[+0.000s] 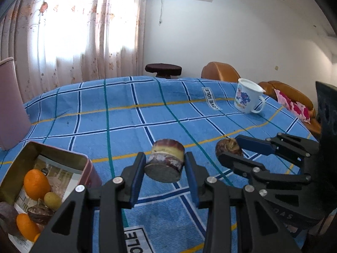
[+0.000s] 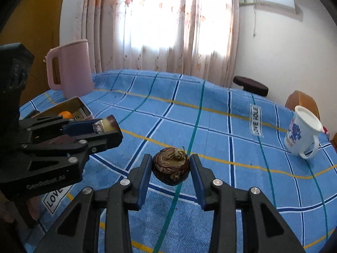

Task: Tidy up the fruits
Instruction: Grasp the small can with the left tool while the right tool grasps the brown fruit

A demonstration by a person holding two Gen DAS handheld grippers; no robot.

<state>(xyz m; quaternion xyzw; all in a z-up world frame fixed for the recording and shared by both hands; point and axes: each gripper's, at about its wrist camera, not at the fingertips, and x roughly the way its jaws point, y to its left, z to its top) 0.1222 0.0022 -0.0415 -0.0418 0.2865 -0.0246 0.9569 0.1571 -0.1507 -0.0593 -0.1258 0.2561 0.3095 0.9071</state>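
- The left gripper is closed partway, its two blue-padded fingers pressed against the sides of a short sugarcane piece, which hangs between them above the cloth.
- The right gripper is closed to about the same width, pinching a dark, round water chestnut with a dry tuft on top; it too sits between the pads, clear of the table.
- The two grippers are near each other, the right one just to the right of the left.
- To the left of the left gripper, a metal tin stands open on the blue checked tablecloth. In it lie oranges, a small yellow-green fruit, another water chestnut and, at the edge of view, a dark purplish piece.
- Beyond the tin stands a pink pitcher.
- Well apart, at the far right of the table, stands a white printed mug.
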